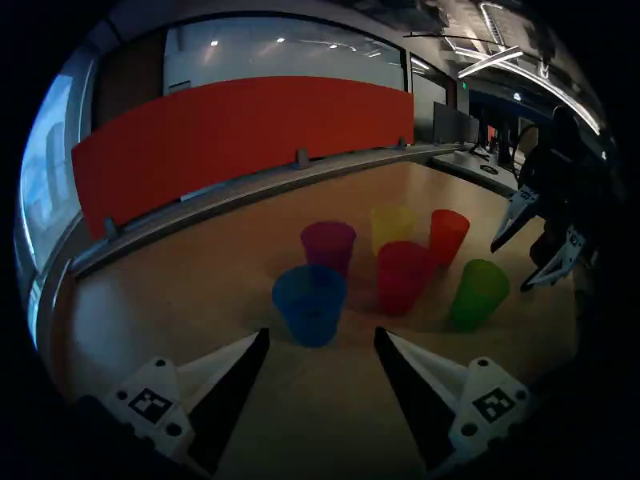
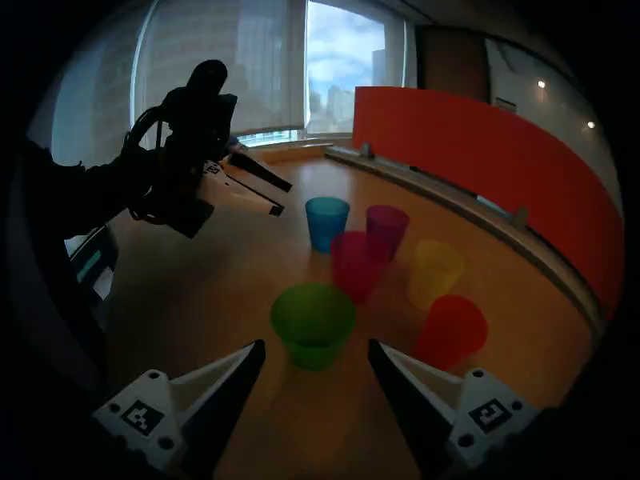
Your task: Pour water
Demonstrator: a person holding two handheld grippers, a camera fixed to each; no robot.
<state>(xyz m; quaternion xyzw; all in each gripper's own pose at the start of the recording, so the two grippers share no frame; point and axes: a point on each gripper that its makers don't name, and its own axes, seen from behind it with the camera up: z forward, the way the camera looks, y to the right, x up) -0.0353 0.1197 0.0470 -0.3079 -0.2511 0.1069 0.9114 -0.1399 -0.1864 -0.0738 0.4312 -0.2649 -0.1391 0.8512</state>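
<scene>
My left gripper [image 1: 320, 333] apart, empty, facing blue cup [image 1: 310, 304]. Right gripper [image 2: 316, 344] apart, empty, facing green cup [image 2: 312, 318]. Cups crowded on tabletop [image 1: 192, 296]. Risks I see: finger clips neighbouring red cup [image 1: 402, 276], topples it; light cup slips on tilt, spills.

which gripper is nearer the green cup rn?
Right. The right gripper has the green cup just ahead of its open fingers; the left gripper sits by the blue cup, across the cluster.
</scene>
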